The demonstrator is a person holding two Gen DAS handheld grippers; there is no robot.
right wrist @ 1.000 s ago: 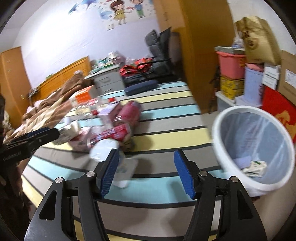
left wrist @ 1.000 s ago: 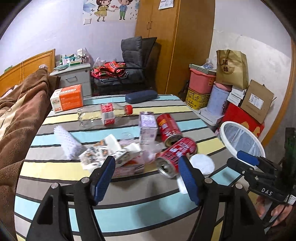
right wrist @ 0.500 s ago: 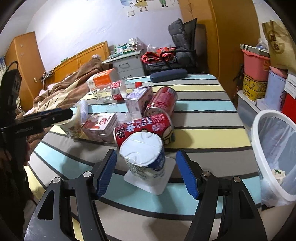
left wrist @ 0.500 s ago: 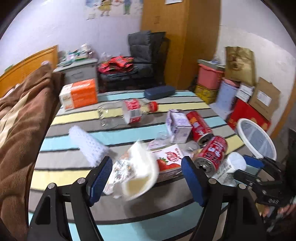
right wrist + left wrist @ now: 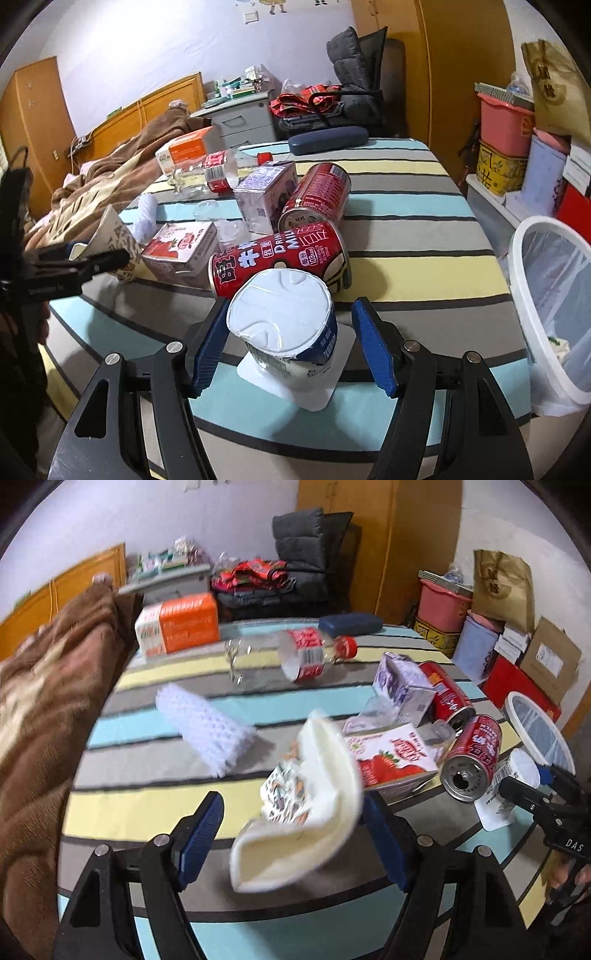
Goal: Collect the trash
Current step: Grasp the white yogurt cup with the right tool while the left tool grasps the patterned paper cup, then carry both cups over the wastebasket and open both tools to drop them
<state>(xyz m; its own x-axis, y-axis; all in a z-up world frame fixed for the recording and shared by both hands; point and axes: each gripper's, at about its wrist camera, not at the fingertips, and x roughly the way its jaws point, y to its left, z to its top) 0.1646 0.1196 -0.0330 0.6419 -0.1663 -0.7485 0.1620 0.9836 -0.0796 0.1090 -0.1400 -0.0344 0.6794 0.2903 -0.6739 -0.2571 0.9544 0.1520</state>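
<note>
Two tongs, both w/ jaws spread and gripping nothing. The left tongs (image 5: 291,834) straddle a crumpled cream-lined paper cup w/ printed outside (image 5: 306,808); the cup lies on its side, mouth toward the camera, the right pad looks v. close to its rim, contact can't be told, left pad well clear. The right tongs (image 5: 290,343) straddle an upside-down white plastic yoghurt pot w/ blue band (image 5: 286,321) standing on its peeled-back square lid; left pad just beside the pot wall, right pad apart. Directly behind the pot lies a red milk drink can (image 5: 280,258) on its side, w/ a second red can (image 5: 317,195) behind it. Left of those: a strawberry-print drink carton (image 5: 177,251), a purple-white carton (image 5: 264,195), a clear plastic bottle w/ red label & cap (image 5: 214,170), a white foam net sleeve (image 5: 207,727). All sit on the striped cloth of the tabletop (image 5: 406,229). A white bin w/ clear liner (image 5: 550,295) stands off the tabletop's right edge. Brown blanket (image 5: 40,709) far left.
</note>
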